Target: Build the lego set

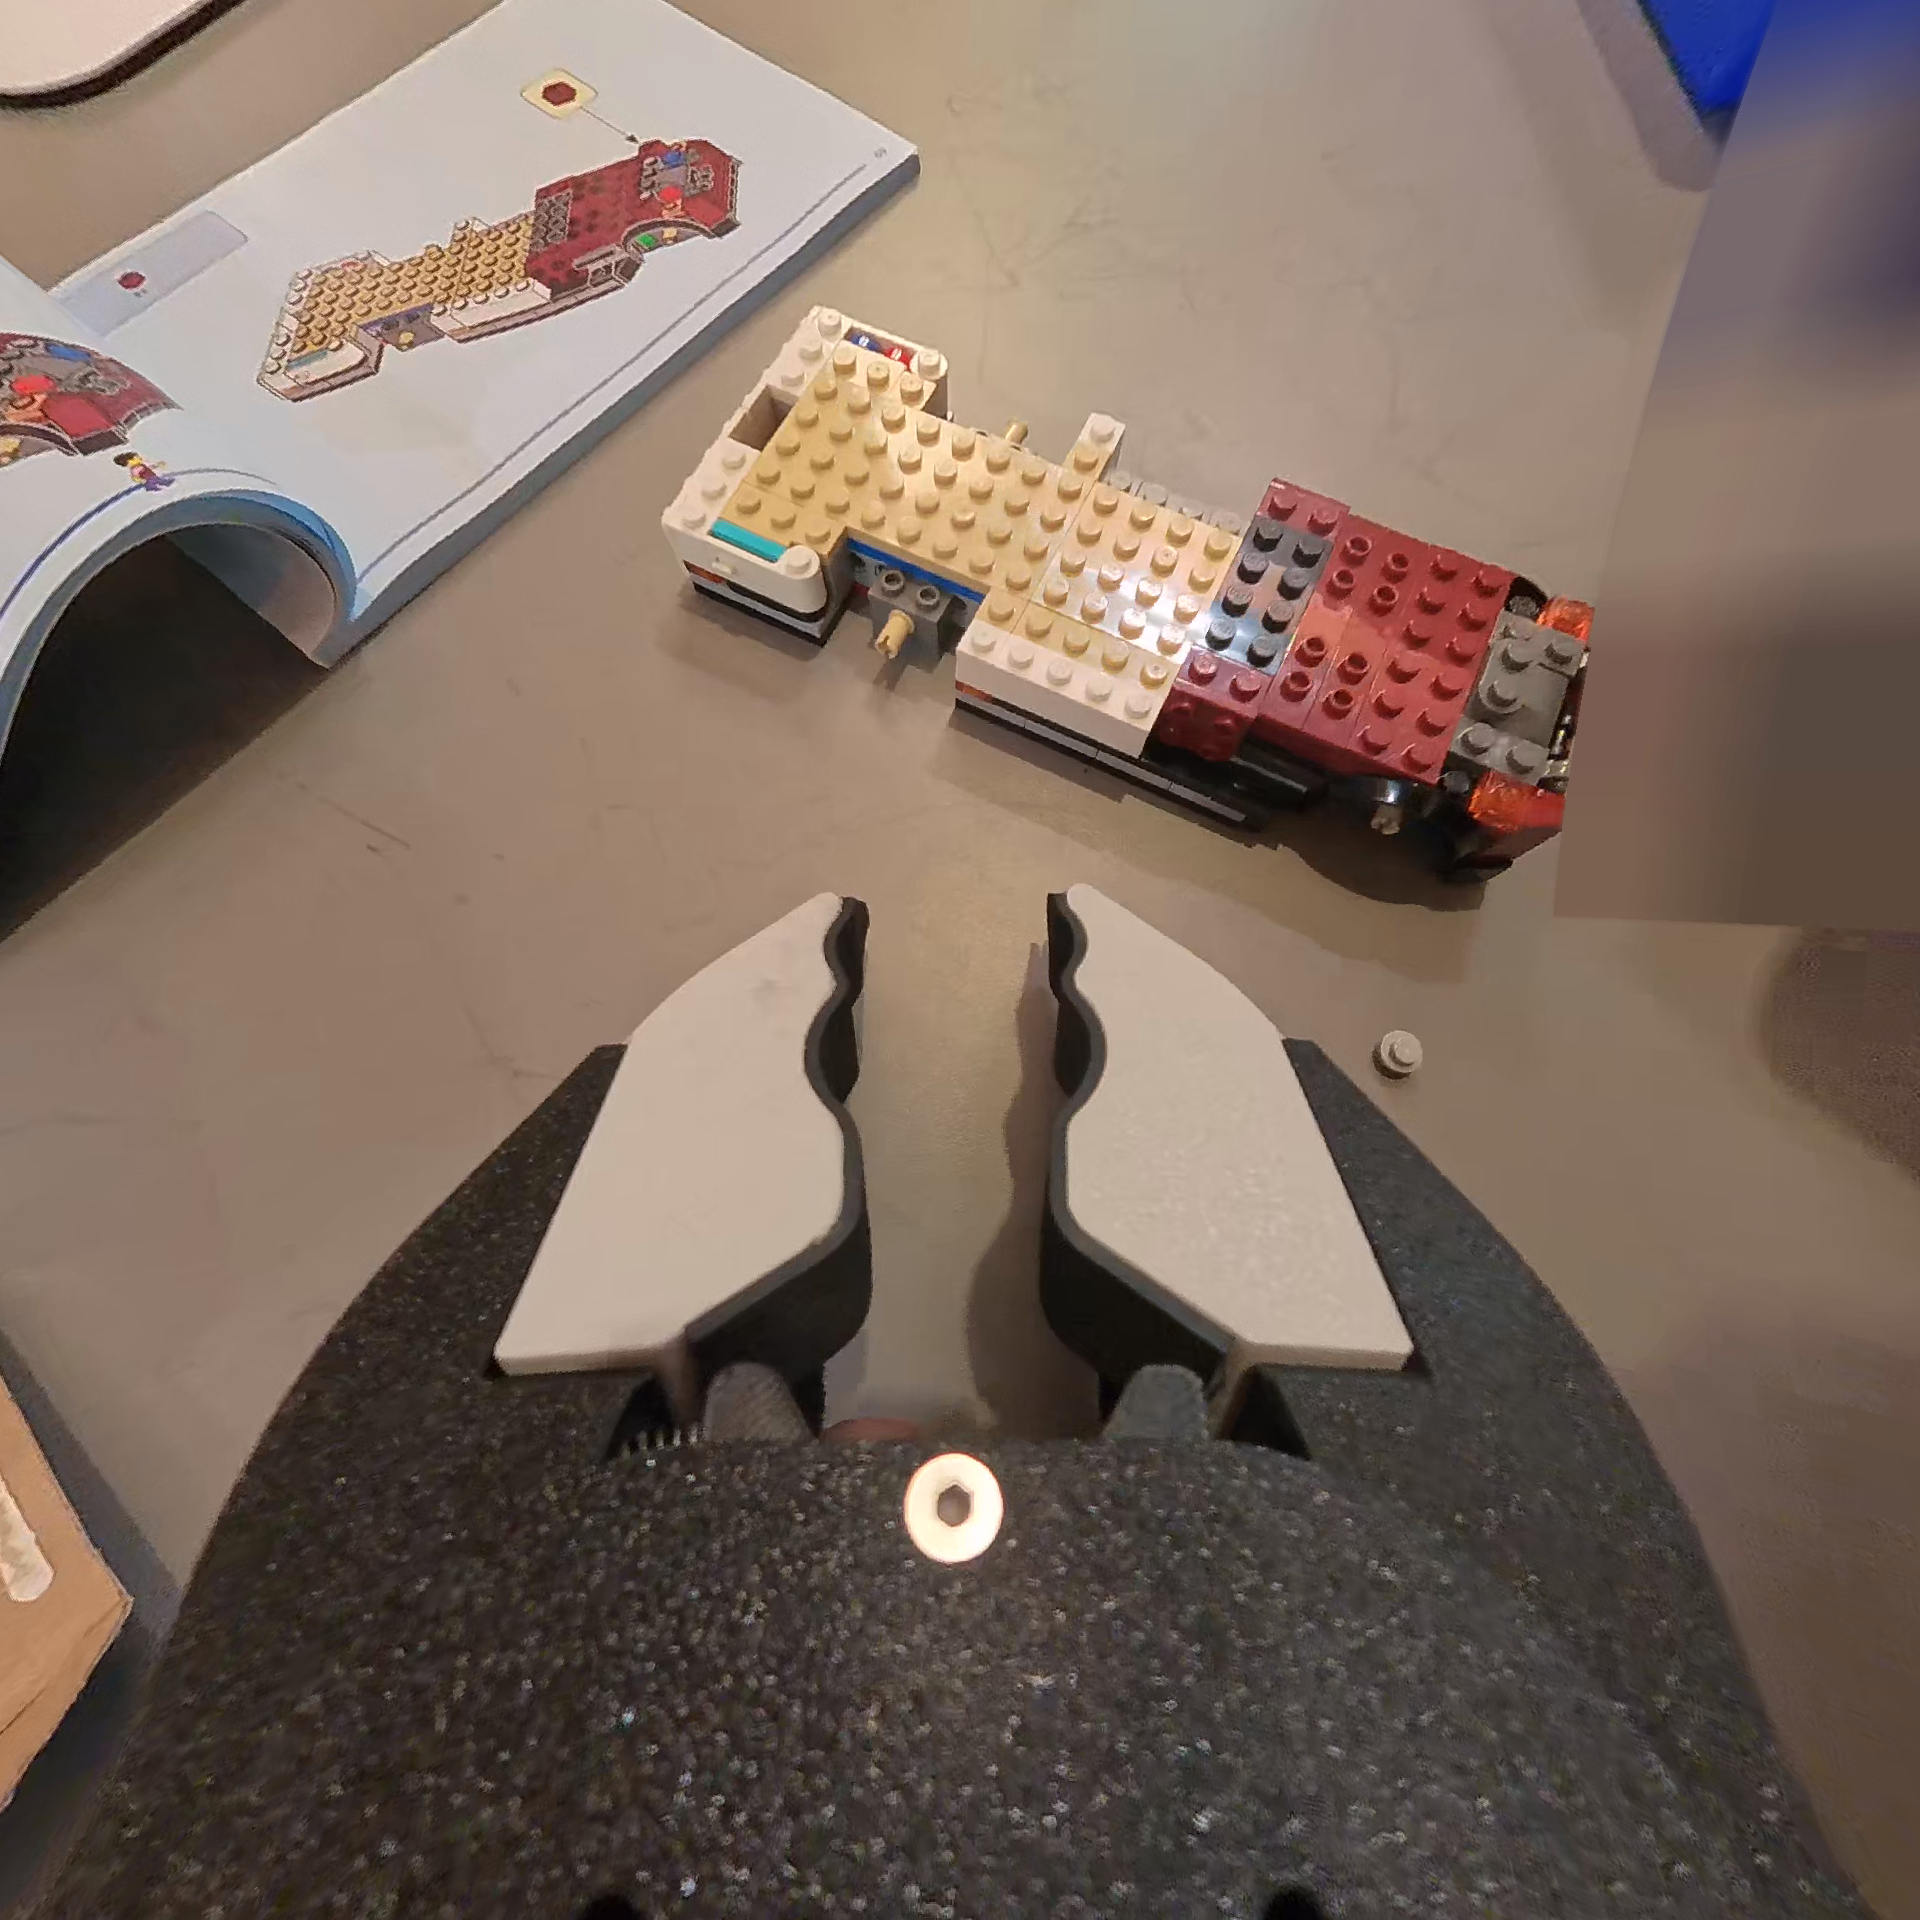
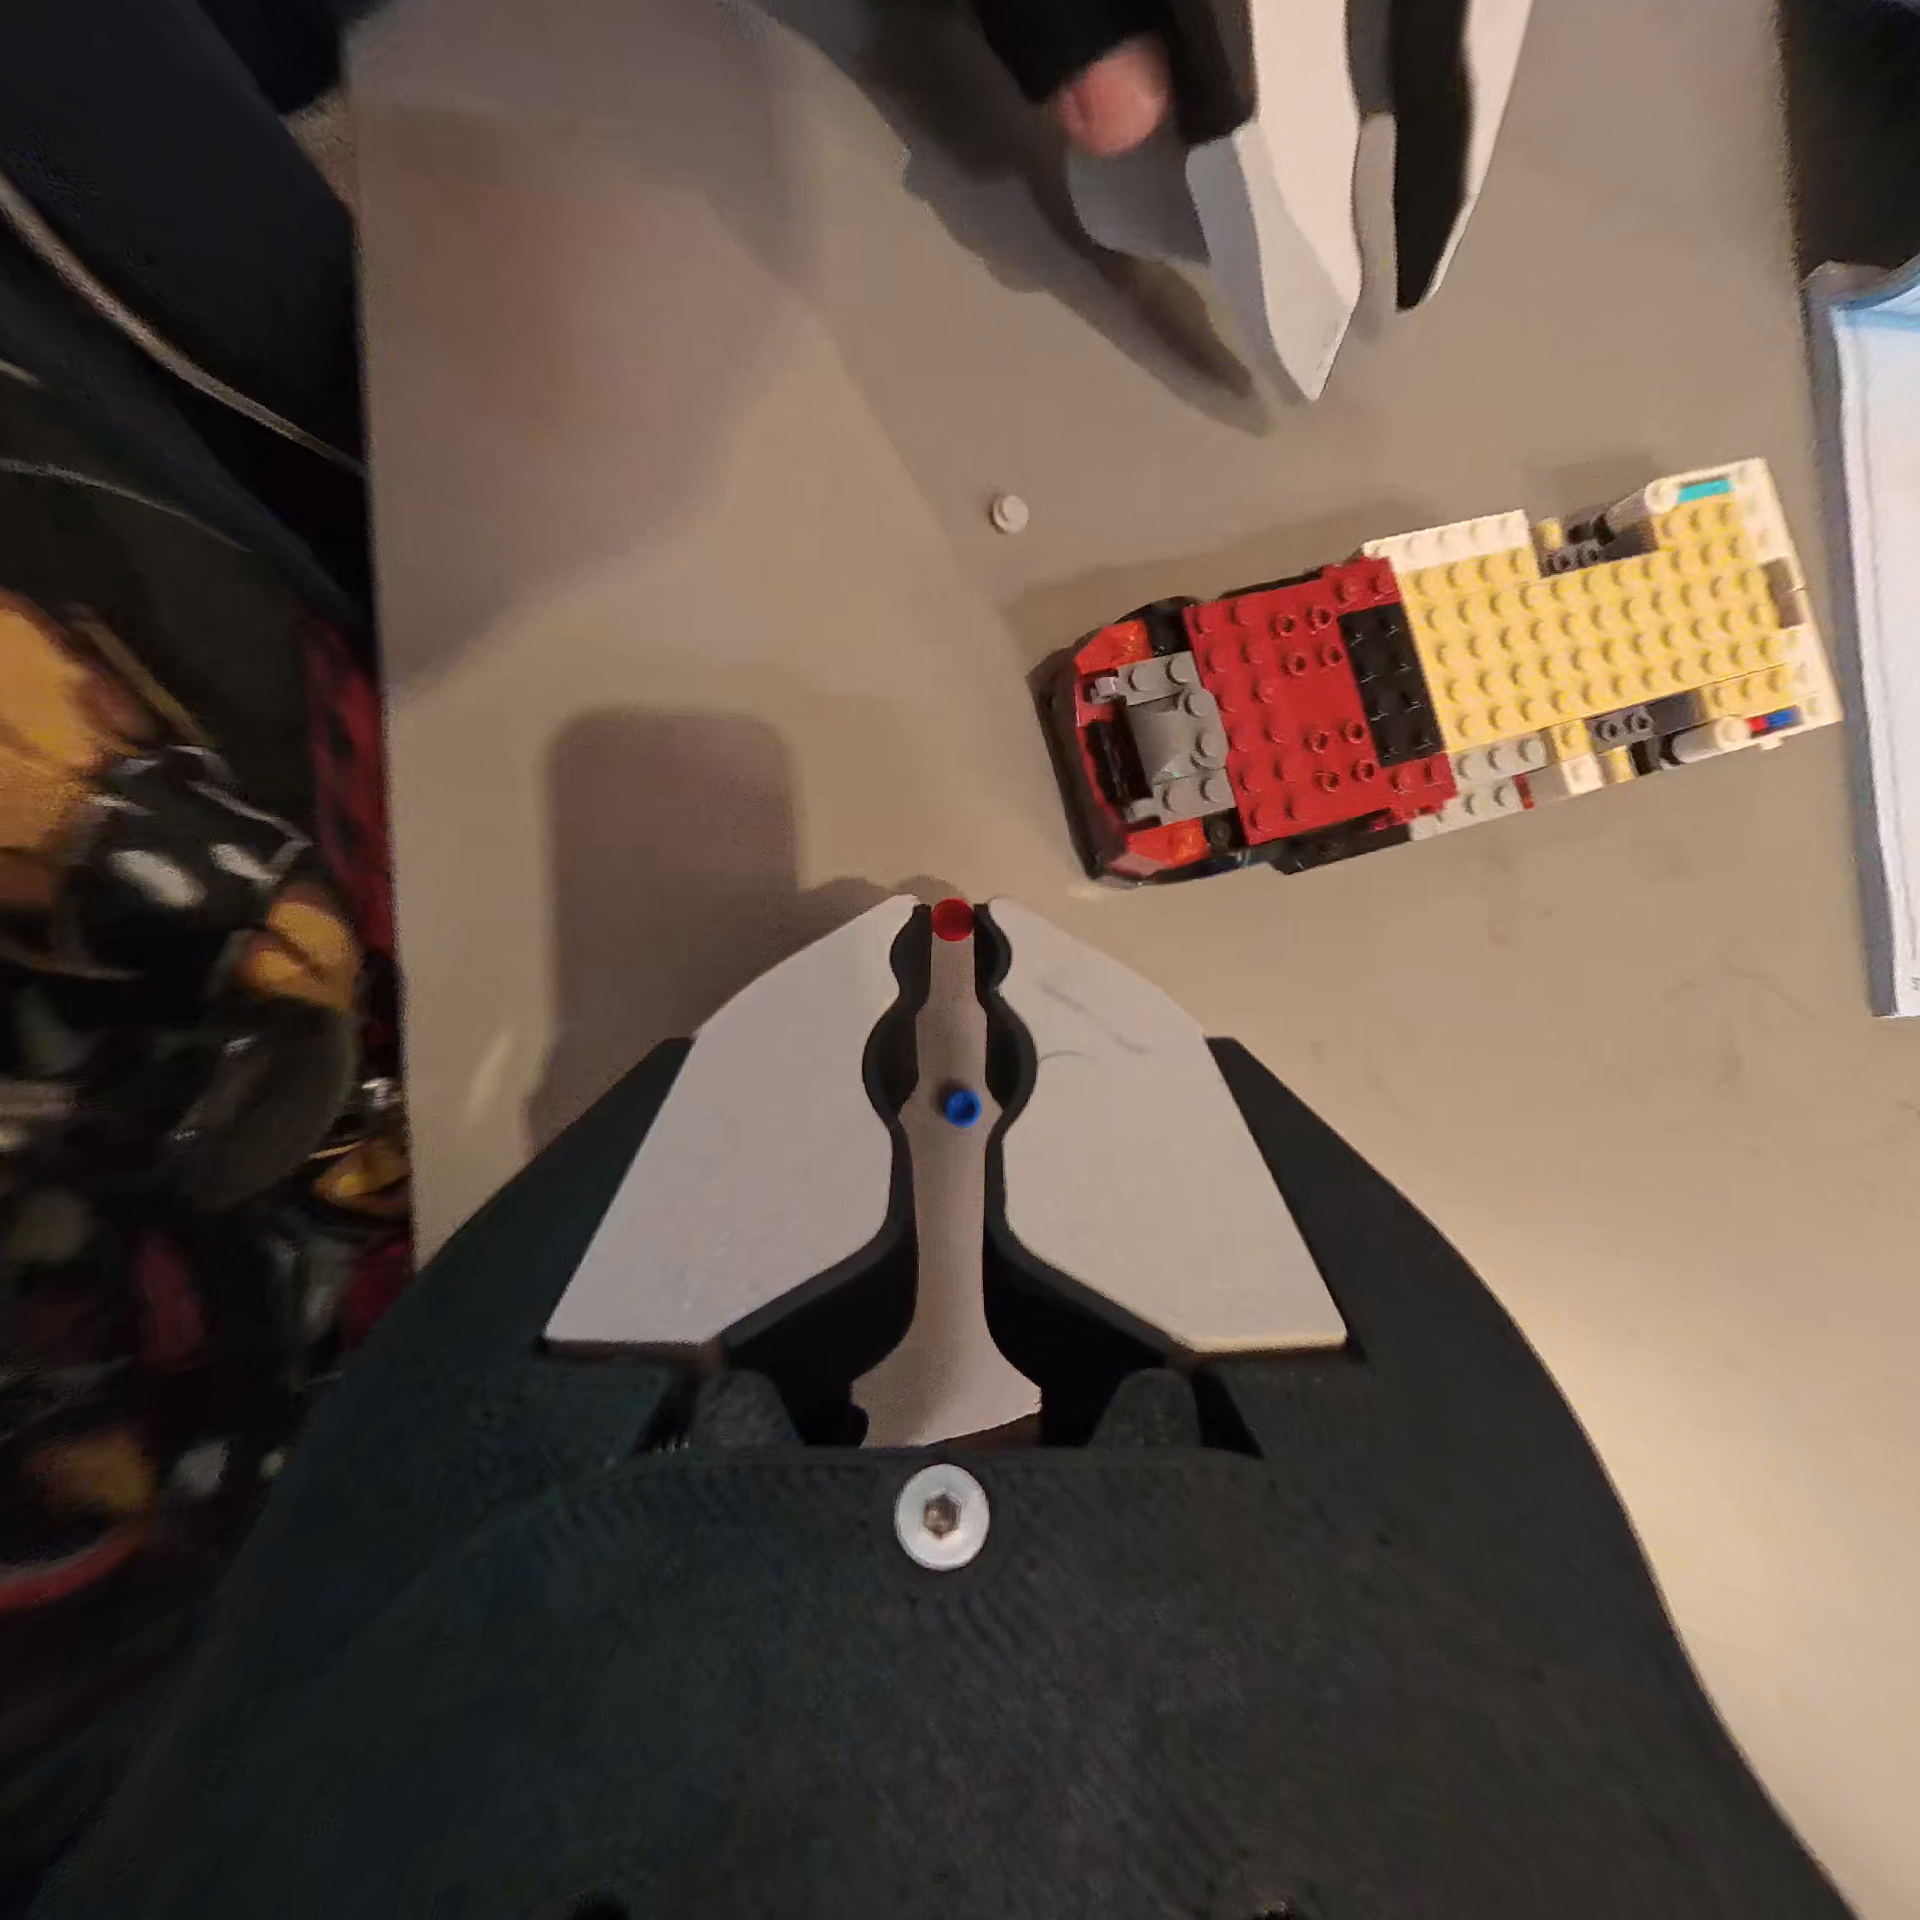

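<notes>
My brick car (image 2: 1444, 686) sits on the grey table (image 2: 727, 520), just beside the open booklet (image 1: 416, 312). Near the car, my left claw (image 1: 956, 925) is spread apart, holding nothing. My right claw (image 2: 952, 921) pinches a tiny red round piece (image 2: 952, 921); a blue piece (image 2: 960, 1105) lies below it.

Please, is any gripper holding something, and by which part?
The right gripper pinches a small red round piece by its sides, at the fingertips. The left gripper holds nothing.
</notes>
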`<state>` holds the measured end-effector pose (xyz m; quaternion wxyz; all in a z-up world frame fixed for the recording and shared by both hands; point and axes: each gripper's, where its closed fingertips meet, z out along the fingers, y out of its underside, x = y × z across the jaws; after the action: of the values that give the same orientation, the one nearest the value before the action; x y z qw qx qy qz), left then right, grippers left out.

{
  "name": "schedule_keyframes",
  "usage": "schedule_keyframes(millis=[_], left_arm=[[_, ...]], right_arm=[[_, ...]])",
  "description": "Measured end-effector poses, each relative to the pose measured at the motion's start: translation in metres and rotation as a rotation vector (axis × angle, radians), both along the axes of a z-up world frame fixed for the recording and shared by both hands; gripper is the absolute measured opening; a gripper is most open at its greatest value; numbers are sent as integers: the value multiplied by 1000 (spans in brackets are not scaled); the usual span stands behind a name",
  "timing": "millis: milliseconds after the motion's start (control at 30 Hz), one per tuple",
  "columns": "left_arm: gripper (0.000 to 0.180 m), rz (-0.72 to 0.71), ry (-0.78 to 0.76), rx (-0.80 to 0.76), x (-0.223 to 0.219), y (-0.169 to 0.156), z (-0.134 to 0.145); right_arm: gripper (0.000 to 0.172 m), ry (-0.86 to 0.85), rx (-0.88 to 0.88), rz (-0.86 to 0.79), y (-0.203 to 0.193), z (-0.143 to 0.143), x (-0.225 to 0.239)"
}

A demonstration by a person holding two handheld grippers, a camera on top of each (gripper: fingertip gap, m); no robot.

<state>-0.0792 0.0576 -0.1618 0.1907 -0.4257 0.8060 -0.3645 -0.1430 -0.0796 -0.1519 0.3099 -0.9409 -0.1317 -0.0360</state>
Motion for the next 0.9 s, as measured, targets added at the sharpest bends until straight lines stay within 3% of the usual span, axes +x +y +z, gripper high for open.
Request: schedule_keyframes(millis=[100,200,433,533,700,800,900], left_arm=[[35,-15,-18,34,-1,-2,-1],[35,-37,-20,67,-3,-5,-3],[35,-59,-14,130,-5,-7,-9],[35,-57,-15,126,-5,-7,-9],[35,-56,-13,121,-5,-7,-8],[34,-66,-6,130,-6,-8,-10],[34,-65,-2,126,-6,-8,-10]], right_arm=[[8,-60,-45,-17,3,-20,4],[8,-68,-38,-37,3,-20,7],[15,-25,36,-177,-23,11,16],[24,-95,20,-320,-60,29,36],[33,-238,-107,-664,-166,60,93],[38,-221,-320,-698,-218,44,102],[35,-163,-453,-596,-235,23,96]])
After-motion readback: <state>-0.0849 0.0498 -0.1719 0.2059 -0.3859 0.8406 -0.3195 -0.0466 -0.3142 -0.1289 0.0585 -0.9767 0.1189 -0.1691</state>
